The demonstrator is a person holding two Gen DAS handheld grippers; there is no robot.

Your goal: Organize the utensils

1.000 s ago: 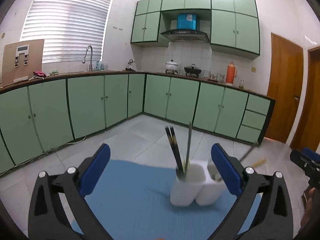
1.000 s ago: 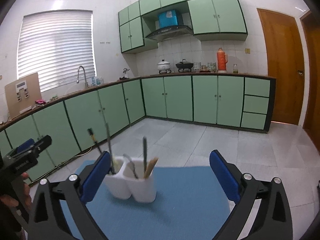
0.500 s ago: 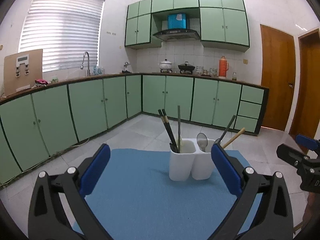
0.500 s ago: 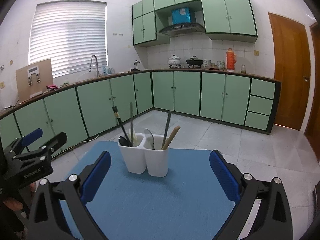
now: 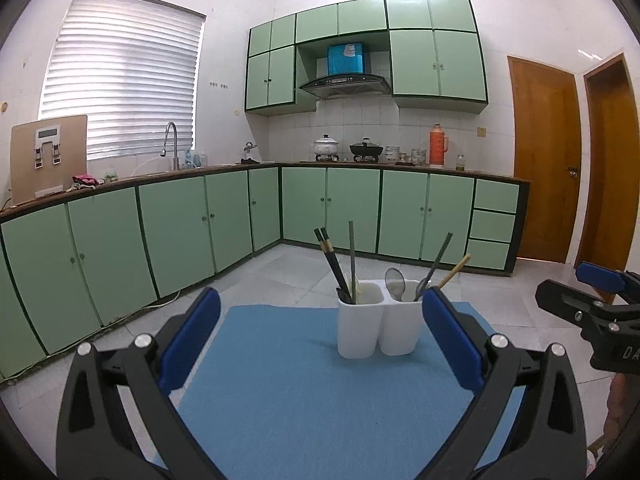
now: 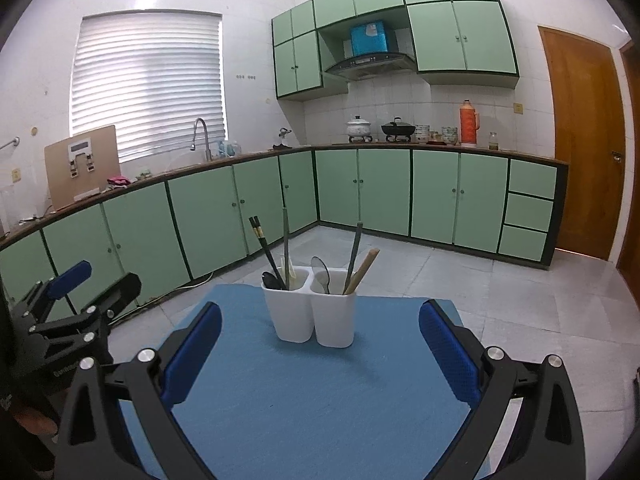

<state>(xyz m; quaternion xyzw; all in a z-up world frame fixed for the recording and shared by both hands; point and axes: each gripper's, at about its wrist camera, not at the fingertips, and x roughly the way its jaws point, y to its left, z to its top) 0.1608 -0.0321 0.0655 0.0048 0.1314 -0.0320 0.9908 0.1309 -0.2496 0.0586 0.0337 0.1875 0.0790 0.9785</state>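
Note:
A white two-compartment utensil holder stands on a blue mat. Its left cup holds black chopsticks and a grey-green utensil. Its right cup holds a metal spoon, a dark utensil and a wooden handle. My left gripper is open and empty, short of the holder. My right gripper is open and empty, also short of it. Each gripper shows at the side of the other's view.
The mat lies on a table with a tiled floor beyond its far edge. Green cabinets and a counter with a sink, pots and a red thermos line the walls. Wooden doors stand at the right.
Both grippers have pulled back and tilted up from the holder, which now sits farther and centred in both views. Both stayed open and empty.

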